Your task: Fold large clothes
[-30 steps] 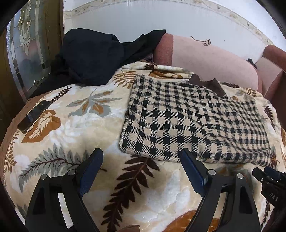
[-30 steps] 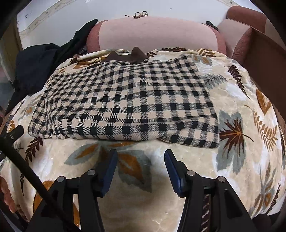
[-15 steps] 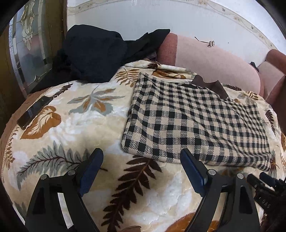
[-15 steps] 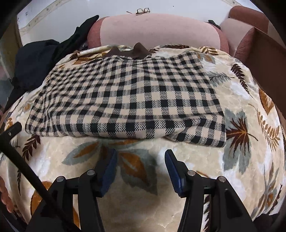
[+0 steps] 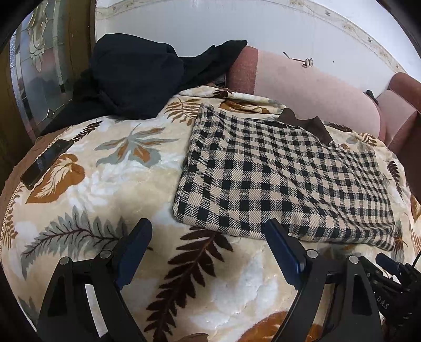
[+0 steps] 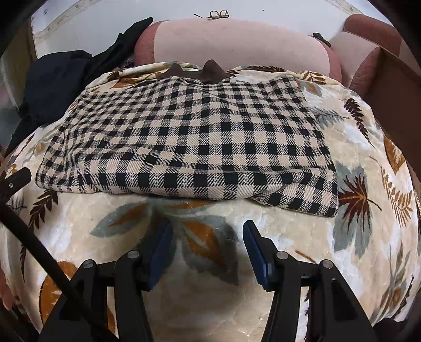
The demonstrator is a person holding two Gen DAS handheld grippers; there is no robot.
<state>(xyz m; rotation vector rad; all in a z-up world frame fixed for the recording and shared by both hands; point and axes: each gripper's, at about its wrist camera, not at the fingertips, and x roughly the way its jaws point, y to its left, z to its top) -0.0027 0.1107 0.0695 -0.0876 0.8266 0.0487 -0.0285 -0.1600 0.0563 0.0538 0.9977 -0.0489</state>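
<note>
A black-and-beige checked garment point(image 5: 276, 179) point(image 6: 189, 142) lies folded into a flat rectangle on the leaf-print blanket point(image 5: 105, 184) point(image 6: 210, 263), its brown collar point(image 5: 305, 123) point(image 6: 202, 73) at the far edge. My left gripper point(image 5: 208, 231) hovers open just short of the garment's near left corner, nothing between its blue pads. My right gripper point(image 6: 208, 231) is open too, a little in front of the garment's near edge, over bare blanket. A lower layer sticks out at the garment's near right corner point(image 6: 310, 200).
A heap of black clothes point(image 5: 147, 79) point(image 6: 58, 84) lies at the back left. A dark phone point(image 5: 44, 163) rests on the blanket's left edge. Pink sofa cushions point(image 5: 315, 89) point(image 6: 236, 44) run behind, with glasses point(image 6: 217, 14) on top. A brown panel point(image 6: 394, 100) stands at right.
Both views have crept slightly closer to the garment, which sits a bit lower and larger in frame. Neither gripper has changed its opening.
</note>
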